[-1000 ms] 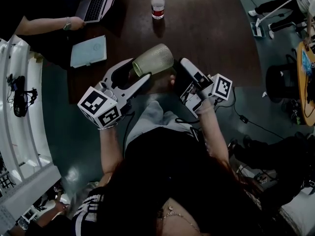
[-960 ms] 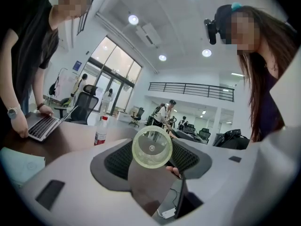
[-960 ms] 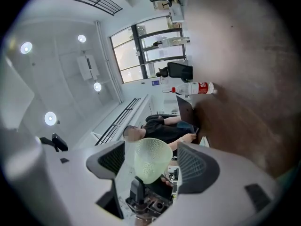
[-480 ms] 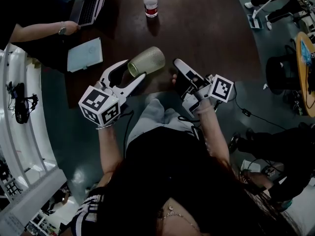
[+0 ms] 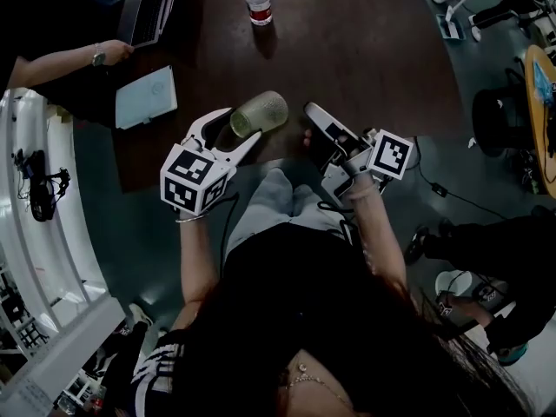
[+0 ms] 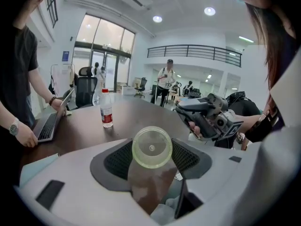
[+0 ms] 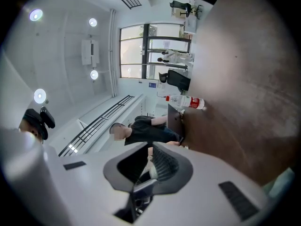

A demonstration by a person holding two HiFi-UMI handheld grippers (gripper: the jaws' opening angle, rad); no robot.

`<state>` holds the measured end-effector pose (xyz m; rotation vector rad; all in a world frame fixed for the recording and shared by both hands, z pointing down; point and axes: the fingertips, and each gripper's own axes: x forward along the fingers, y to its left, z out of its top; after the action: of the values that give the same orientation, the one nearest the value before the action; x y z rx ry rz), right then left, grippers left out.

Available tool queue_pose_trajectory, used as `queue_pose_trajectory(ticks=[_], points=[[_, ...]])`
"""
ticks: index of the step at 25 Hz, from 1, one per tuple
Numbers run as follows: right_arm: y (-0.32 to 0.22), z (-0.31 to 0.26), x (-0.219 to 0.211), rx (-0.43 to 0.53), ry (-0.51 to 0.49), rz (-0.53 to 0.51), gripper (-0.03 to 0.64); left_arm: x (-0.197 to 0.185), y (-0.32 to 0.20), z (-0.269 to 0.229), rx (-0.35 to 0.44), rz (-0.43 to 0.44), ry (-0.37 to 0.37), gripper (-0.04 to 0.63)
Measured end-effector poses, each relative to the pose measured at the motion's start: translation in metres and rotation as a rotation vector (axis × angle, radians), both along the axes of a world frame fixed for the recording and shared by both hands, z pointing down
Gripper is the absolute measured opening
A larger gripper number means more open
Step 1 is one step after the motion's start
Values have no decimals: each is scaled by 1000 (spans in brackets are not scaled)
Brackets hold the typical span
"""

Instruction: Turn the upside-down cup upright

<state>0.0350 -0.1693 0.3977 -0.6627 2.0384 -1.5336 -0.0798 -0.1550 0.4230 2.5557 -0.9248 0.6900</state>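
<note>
Your left gripper holds the cup between its jaws, which stand wide against the cup's sides; the cup lies on its side in the grip, tilted, with one round end facing back toward the gripper body; it sits over the near edge of the table, and no view shows whether it touches the tabletop. Your right gripper is just beside the cup, to its right, not touching it; its jaws have just been closing and now stand almost together with nothing between them. Farther across the table stands a water bottle, upright; at the far left edge lie a notebook and a laptop, with another person's hand beside the laptop.
</note>
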Motion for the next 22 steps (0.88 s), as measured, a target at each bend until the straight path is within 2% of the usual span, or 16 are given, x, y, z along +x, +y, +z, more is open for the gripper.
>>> queue_pose_trajectory(ticks=[3, 10, 13, 22], points=[[0, 2, 0, -10, -1, -2, 37, 0, 0, 10, -20, 10, -36, 272], [2, 13, 2, -9, 78, -9, 23, 4, -2, 40, -61, 36, -162, 272], [3, 18, 3, -33, 63, -10, 23, 3, -2, 56, -65, 62, -243, 272], [6, 27, 5, -56, 56, 6, 21, 4, 2, 84, -109, 125, -357, 272]])
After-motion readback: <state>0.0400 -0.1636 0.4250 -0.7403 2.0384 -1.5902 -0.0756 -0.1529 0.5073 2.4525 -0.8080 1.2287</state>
